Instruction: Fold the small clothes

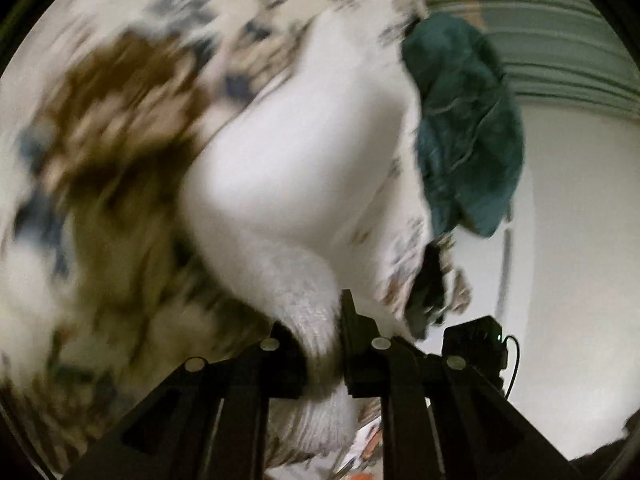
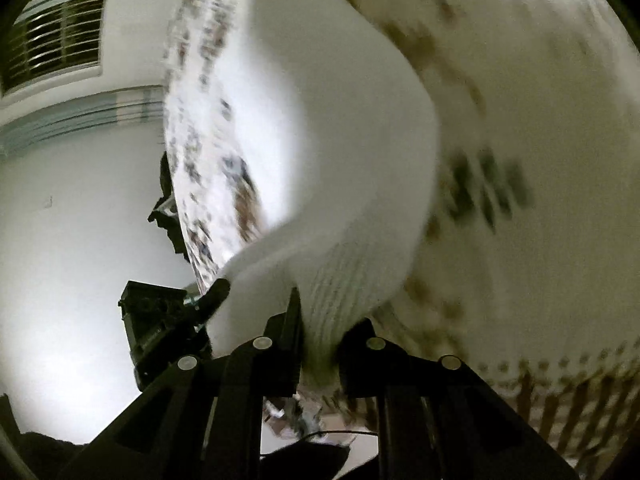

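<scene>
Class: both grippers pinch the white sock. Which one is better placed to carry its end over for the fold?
Probably neither: left gripper and right gripper each clamp the ribbed white sock alike. Blur hides the rest.

The left wrist view is taken from just behind the left gripper (image 1: 320,344), whose black fingers fill the lower centre of the frame. It is aimed along them, very close to a white sock (image 1: 296,184), over a blurred patterned cloth (image 1: 112,128). The right wrist view is set likewise behind the right gripper (image 2: 320,344), equally close. The sock (image 2: 340,152), the cloth (image 2: 520,120) and a white wall (image 2: 72,240) are shared by both views.
</scene>
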Demonstrator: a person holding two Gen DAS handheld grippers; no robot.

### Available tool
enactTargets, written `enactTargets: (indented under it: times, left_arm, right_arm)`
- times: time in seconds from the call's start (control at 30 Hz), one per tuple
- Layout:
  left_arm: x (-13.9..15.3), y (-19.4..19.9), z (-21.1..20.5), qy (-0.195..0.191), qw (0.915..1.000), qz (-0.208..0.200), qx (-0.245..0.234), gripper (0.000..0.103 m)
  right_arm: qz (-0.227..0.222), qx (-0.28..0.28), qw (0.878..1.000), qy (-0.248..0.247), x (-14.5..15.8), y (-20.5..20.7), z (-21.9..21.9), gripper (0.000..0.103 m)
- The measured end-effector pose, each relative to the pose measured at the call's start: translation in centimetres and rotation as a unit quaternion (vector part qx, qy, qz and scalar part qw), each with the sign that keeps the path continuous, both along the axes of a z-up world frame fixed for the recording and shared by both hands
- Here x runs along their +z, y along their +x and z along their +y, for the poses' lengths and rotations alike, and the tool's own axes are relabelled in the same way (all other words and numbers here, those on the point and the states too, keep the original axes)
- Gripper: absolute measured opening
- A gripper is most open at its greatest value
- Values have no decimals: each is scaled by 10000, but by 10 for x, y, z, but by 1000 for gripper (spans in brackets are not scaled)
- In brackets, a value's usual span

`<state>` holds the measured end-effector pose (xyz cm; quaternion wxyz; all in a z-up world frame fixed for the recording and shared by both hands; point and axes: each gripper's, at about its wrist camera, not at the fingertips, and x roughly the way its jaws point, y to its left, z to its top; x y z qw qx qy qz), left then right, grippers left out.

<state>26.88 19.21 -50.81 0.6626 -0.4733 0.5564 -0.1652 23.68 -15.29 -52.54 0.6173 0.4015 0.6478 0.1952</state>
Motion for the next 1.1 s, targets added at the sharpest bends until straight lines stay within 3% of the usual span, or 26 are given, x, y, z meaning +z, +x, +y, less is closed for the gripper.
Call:
enactTargets:
  times: [0.1,0.23,0.4,0.47,0.53,0.57,0.6,0.67,0.73,0.83,0.93,1.0,1.03,1.07,1.1]
  left_arm:
    - [10,58,6,-11,9997,-248,81,11]
    - [3,149,1,109,9991,-400,132,11]
    - [-34,249,6,-29,9993,-239,284,13]
    - [-55,284,11,-264,9986,-15,448,25]
    - [-63,298,21,-536,9958,3,743,59]
    - [-61,302,29,-675,9929,-64,977,65]
    - [-57,304,35,-800,9901,-151,1146,67]
    - [-49,301,50,-776,9872,-300,1360,68]
    - [-40,295,53,-211,9908,-425,1267,69]
    - [-31,287,34,1043,9918,-503,547,69]
    - [-29,288,-5,2104,9741,-741,-360,69]
    - [-30,292,-29,2584,9586,-892,-794,68]
    - [-33,292,-35,2748,9526,-945,-904,64]
    - [-34,291,-42,2910,9450,-1076,-1040,53]
    - [-35,293,-51,3092,9362,-1160,-1200,16]
  right_arm:
    - [-472,47,9986,-216,38,66,9,14]
    - [-837,94,9945,-619,57,154,5,14]
    - [-1087,67,9893,-971,44,279,-14,14]
    - [-1083,136,9879,-1103,34,321,-21,15]
    - [-945,114,9901,-1030,19,360,-20,20]
    - [-936,51,9910,-952,10,372,-21,28]
    - [-902,-17,9929,-779,5,384,-23,48]
    - [-1023,-174,9927,-608,5,381,-35,66]
    - [-1232,-369,9897,-631,13,377,-50,66]
    - [-1315,-528,9854,-941,19,359,-73,66]
    - [-1229,-456,9789,-1570,9,344,-82,66]
    - [-1121,-260,9802,-1612,-5,339,-76,66]
    - [-1101,-169,9805,-1620,-10,339,-71,66]
    - [-1110,-54,9793,-1691,-15,339,-64,63]
    - [-1179,77,9769,-1782,-17,339,-56,54]
